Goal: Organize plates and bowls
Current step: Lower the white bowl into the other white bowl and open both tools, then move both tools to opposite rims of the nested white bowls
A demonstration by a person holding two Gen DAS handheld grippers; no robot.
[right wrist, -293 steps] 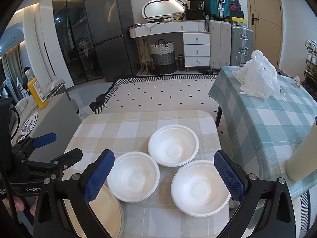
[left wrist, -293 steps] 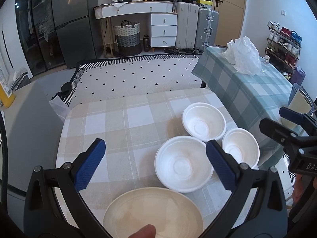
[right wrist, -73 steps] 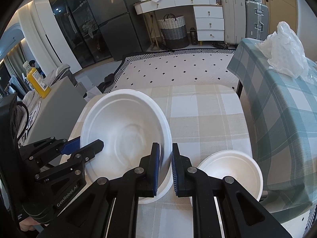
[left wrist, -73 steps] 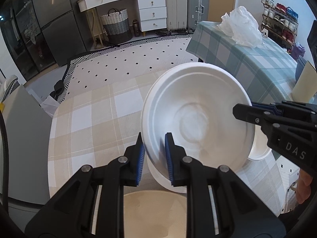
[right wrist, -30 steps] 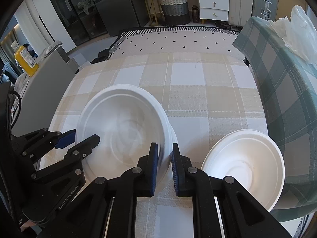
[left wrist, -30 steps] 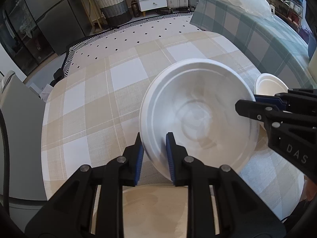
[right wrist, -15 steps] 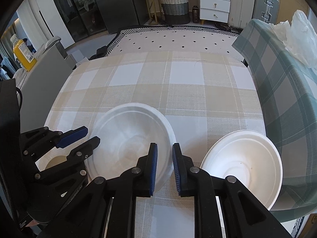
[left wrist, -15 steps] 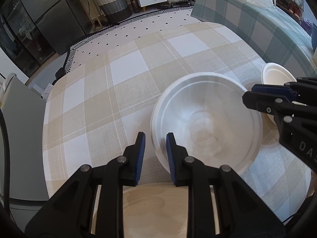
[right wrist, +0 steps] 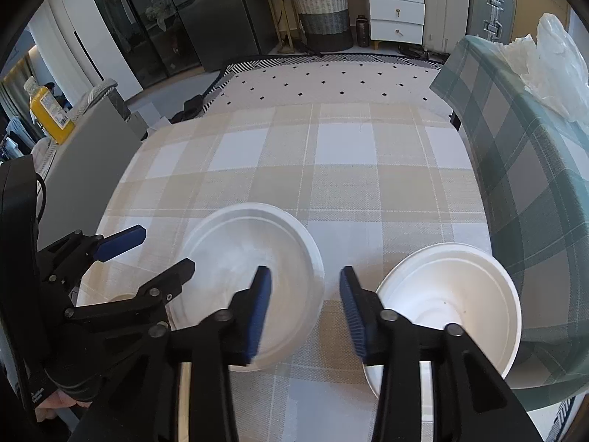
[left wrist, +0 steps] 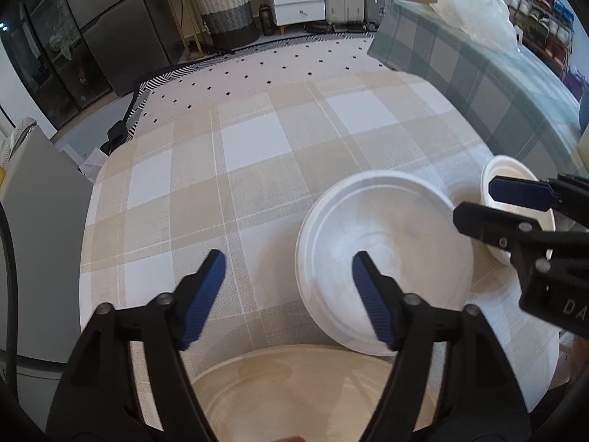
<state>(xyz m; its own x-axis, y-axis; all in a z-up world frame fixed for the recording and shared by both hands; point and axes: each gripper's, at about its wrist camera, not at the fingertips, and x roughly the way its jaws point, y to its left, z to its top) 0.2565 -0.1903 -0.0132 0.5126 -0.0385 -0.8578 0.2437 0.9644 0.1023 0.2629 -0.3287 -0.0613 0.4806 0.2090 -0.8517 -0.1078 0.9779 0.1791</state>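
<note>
Left wrist view: your left gripper (left wrist: pixel 287 291) has its jaws spreading apart, nothing pinched. The near rim of the white bowl (left wrist: pixel 383 258) sits between the blue pads, but the pads do not press it; the right pad hangs over the bowl's inside, the left pad over bare checked tablecloth (left wrist: pixel 257 147). The bowl rests upright on the cloth, and it looks like a nested pair, though the second rim is hard to tell apart. Just below the fingers, the beige plate (left wrist: pixel 294 394) fills the lower edge, close to the bowl's near rim. To the right, your right gripper (left wrist: pixel 478 204) reaches in above the bowl's far-right rim, with the second white bowl (left wrist: pixel 508 169) partly hidden behind it.

Right wrist view: your right gripper (right wrist: pixel 305 309) is also opening and empty. Its left pad stands over the white bowl (right wrist: pixel 250 258) inside, its right pad over the cloth, with the bowl's right rim in the gap, untouched. The second white bowl (right wrist: pixel 452 294) sits apart to the right, near the table's edge beside the green checked table (right wrist: pixel 533 169). Your left gripper (right wrist: pixel 154 250) comes in from the left over the bowl's other side, one finger across the rim. A hand (right wrist: pixel 55 405) shows at the lower left edge.
</note>
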